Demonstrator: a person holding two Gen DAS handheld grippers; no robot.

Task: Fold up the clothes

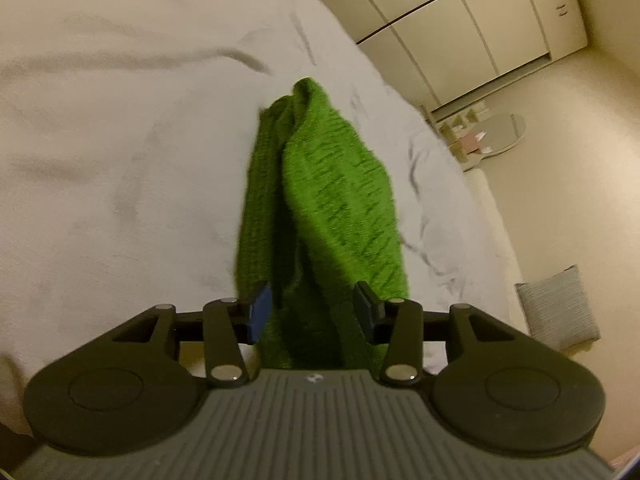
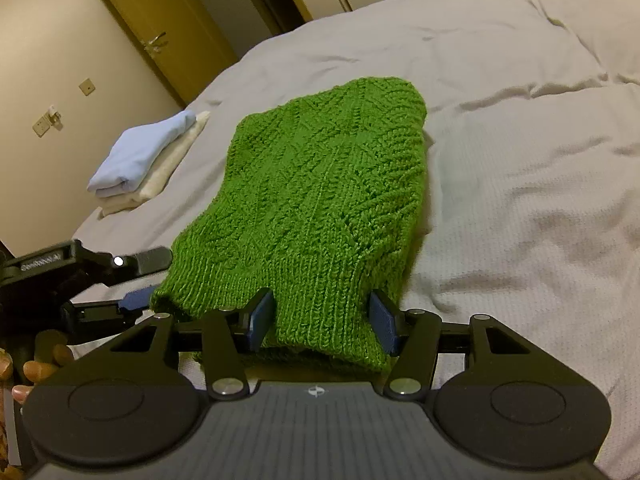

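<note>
You're mid-job, by the look of it. A stack (image 2: 148, 160) of two folded items, pale blue on cream, sits done at the far left corner of the bed (image 2: 520, 184). The green knit (image 2: 320, 184) is the one in hand. It looks already folded at least once, since the right wrist view shows a second layer under the ribbed hem, but it isn't down flat yet.

Right gripper (image 2: 322, 322): the fingers straddle the ribbed hem w/ cloth filling the gap between the blue pads (image 2: 262, 316). They look spread wide, not pressed, so I'd say not clamped, though I can't tell for sure whether the pads bite. From there the knit runs away over the bed, mostly lying on it.

Left gripper (image 1: 316, 312): same story, fingers apart w/ bunched knit between them. In the left wrist view the cloth drapes in two vertical lobes w/ a deep crease down the middle, and that view is blurred.

Left to do, prob: finish the fold, smooth it, then set it by the stack.

Materials: the knit is chunky yarn w/ a raised diagonal or chevron pattern on the body and vertical rib at the hem. It's thick and springy, so it'll likely puff rather than crease sharp. The bed cover is a pale waffle weave, wrinkled and soft.
</note>
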